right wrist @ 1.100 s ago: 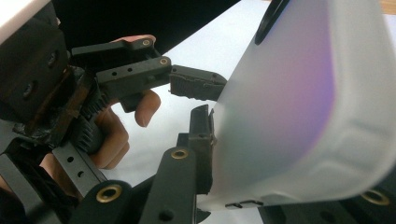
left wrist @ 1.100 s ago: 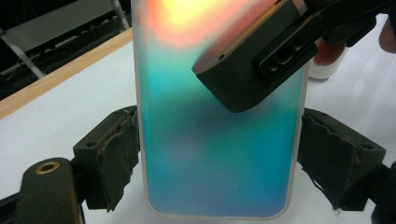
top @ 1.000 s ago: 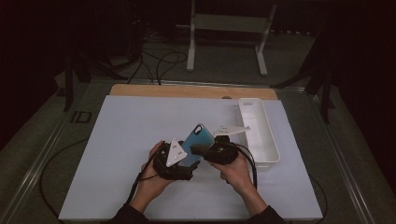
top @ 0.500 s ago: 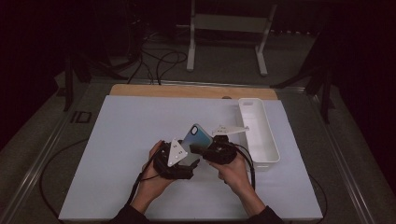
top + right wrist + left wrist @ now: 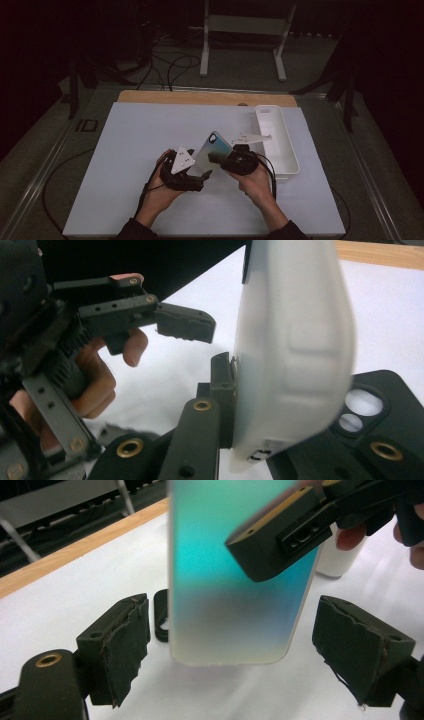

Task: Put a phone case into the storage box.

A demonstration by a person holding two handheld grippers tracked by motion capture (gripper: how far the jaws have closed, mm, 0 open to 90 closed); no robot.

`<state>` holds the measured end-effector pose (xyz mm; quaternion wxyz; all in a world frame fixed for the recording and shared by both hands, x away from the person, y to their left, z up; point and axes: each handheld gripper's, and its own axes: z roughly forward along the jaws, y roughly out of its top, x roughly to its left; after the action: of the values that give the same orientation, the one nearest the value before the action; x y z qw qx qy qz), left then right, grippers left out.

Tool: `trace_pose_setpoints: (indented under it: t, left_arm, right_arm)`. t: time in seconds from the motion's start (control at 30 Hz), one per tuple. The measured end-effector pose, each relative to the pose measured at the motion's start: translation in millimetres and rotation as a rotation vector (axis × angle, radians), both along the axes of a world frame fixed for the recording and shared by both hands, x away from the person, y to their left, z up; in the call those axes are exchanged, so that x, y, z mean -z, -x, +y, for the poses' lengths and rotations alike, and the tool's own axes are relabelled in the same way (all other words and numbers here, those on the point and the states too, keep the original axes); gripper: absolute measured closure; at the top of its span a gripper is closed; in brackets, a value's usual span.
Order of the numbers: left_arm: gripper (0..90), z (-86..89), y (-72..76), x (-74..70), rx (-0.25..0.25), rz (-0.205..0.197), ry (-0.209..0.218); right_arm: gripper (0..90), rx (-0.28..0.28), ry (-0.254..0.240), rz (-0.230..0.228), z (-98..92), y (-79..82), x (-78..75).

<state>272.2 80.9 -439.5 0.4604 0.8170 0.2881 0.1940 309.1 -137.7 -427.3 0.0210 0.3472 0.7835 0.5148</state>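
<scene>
A translucent phone case [image 5: 212, 149] with a teal-to-blue tint is held tilted above the white mat. My right gripper [image 5: 223, 159] is shut on its edge; in the right gripper view the case [image 5: 290, 350] sits pinched against my left-hand jaw, and the other jaw is hidden behind it. My left gripper [image 5: 199, 175] is open, its pads [image 5: 117, 645] standing apart on either side of the case's lower end [image 5: 235, 605] without touching it. A black phone case [image 5: 372, 407] with camera cut-outs lies on the mat below.
A long white tray [image 5: 278, 145] stands on the mat to the right of my right hand. A wooden strip [image 5: 200, 97] runs along the mat's far edge. Cables [image 5: 165, 62] and a white stand [image 5: 245, 30] are on the floor beyond.
The case has tipped up more steeply in my right gripper. My left gripper has dropped slightly, and its jaws now stand apart around the case's lower end.
</scene>
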Motion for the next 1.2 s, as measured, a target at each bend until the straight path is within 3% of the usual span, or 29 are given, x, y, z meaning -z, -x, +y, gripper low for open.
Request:
trace_pose_setpoints:
  t: [0.27,0.7,0.87,1.1,1.2]
  left_arm:
    - [15.3,7.8,-2.8,-1.6,0.045,0.049,0.059]
    - [16.4,8.9,-4.7,0.4,0.107,0.101,0.097]
    - [18.8,10.2,-4.1,-0.4,0.143,0.105,0.122]
    - [24.1,9.6,-3.1,0.4,0.195,0.116,0.134]
    - [31.8,8.2,-2.5,2.2,0.236,0.127,0.139]
  right_arm:
    - [86.5,-0.004,-0.001,-0.039,-15.3,3.5,-7.0]
    - [86.4,-0.061,0.01,-0.099,-26.2,11.8,-23.7]
    - [86.5,-0.125,0.006,-0.123,-25.0,13.7,-27.4]
    - [86.5,-0.202,-0.018,-0.117,-21.5,14.3,-26.4]
    - [86.5,-0.267,-0.032,-0.115,-18.9,15.6,-26.6]
